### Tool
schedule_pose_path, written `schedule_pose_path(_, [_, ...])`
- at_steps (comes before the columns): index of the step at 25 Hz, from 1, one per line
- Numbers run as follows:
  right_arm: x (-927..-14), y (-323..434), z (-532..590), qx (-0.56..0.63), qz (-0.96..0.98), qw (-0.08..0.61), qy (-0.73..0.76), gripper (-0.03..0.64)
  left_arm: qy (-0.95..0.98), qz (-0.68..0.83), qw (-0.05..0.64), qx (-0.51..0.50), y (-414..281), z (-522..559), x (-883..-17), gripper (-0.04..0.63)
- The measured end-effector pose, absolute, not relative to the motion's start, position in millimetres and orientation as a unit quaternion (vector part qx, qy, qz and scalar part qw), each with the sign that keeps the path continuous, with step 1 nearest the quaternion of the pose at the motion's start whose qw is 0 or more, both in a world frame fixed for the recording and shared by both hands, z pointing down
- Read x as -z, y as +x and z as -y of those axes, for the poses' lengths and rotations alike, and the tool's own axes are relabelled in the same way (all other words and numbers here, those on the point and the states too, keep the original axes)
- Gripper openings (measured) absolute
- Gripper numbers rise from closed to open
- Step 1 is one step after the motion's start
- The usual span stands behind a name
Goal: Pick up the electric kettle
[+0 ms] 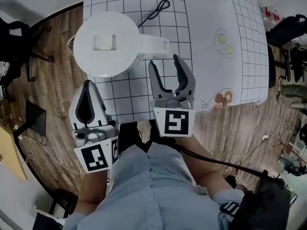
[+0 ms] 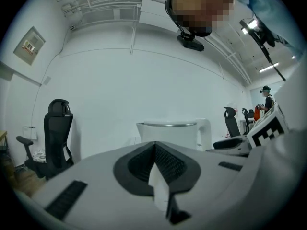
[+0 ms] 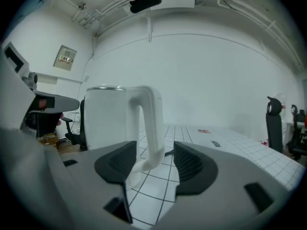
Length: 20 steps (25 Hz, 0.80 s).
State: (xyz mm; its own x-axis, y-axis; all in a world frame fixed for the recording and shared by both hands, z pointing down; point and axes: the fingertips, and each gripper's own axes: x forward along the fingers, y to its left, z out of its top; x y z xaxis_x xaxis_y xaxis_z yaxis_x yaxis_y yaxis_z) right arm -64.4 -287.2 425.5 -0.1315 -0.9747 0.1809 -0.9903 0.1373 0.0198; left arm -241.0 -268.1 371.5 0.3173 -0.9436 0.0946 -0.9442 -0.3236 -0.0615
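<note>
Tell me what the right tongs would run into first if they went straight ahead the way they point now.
Most likely the handle of the white kettle, just ahead and lined up with the gap of the open right tongs.

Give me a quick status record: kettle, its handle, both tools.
kettle: white, upright on the gridded table
handle: points to the person's right
right tool: open, lined up with the handle, not gripping
left tool: shut, empty, short of the kettle
cord: black, on the table beyond the kettle
</note>
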Motion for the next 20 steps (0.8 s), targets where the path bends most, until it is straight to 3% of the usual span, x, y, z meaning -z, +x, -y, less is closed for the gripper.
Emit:
schedule_pose_path(15, [-434, -59, 355, -0.046, 0.719, 0.094, 0.687, 0.219, 0.804, 0.590, 0.015, -0.067, -265, 316, -379, 0.000])
schedule_pose_path(17, [-433, -62, 356, -0.042, 0.718, 0.090, 0.689, 0.178, 0.803, 0.591, 0.017, -0.068, -266, 320, -380, 0.000])
schedule_pose_path(19, [-432, -65, 355, -0.042, 0.716, 0.083, 0.692, 0.065, 0.802, 0.593, 0.018, -0.068, -267, 322, -380, 0.000])
schedule_pose_path(20, [-433, -65, 355, -0.045, 0.715, 0.080, 0.693, 0.052, 0.802, 0.593, 0.018, -0.068, -267, 324, -380, 0.000])
